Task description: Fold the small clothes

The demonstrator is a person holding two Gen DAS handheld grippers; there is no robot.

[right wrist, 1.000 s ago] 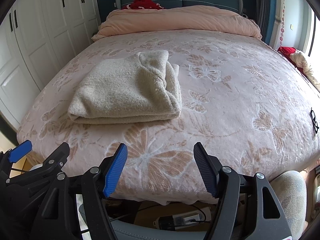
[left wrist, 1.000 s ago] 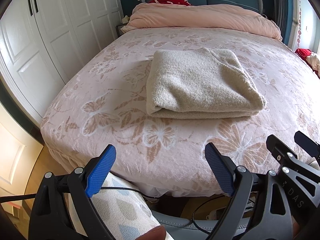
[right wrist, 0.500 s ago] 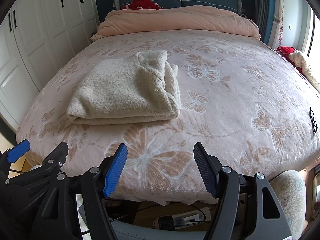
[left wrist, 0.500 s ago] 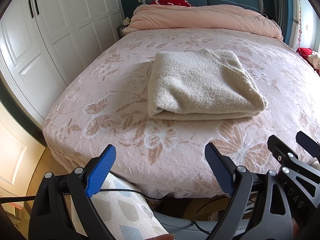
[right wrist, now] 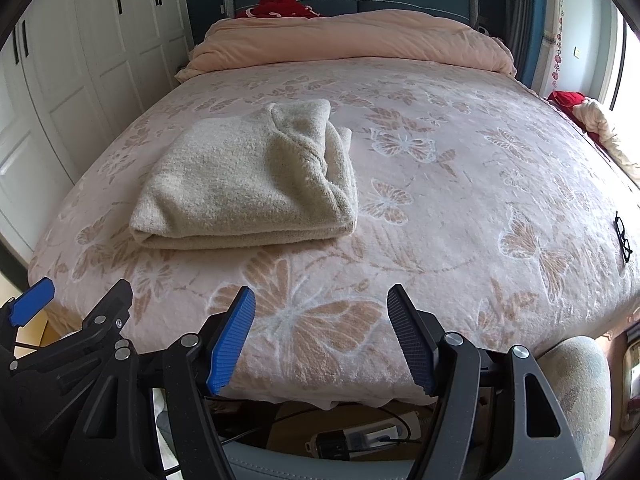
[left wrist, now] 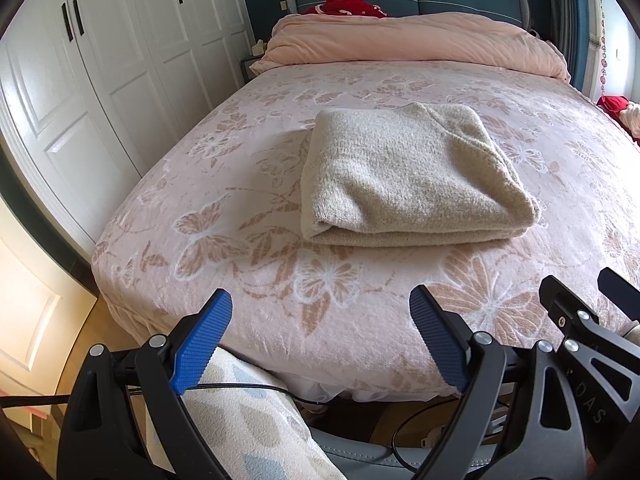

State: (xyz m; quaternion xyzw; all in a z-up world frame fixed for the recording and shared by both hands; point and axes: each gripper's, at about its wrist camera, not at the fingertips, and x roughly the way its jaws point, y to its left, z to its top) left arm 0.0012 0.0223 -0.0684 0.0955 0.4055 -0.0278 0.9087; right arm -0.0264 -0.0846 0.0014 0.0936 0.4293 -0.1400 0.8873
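I hold my left gripper and right gripper beyond the foot edge of the pink butterfly-patterned bedspread, fingers spread, gripping nothing; the folded beige fleece garment lies mid-bed, bare bedspread around it.

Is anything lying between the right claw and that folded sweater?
Nothing: only bare floral bedspread between right claw and sweater, per right wrist view.

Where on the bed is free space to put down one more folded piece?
The widest bare patch of the bedspread lies right of the folded beige sweater, bounded by the eyeglasses near the right edge and the rolled pink duvet at the head. A narrower strip runs between the sweater and the foot edge. Both claws are open.
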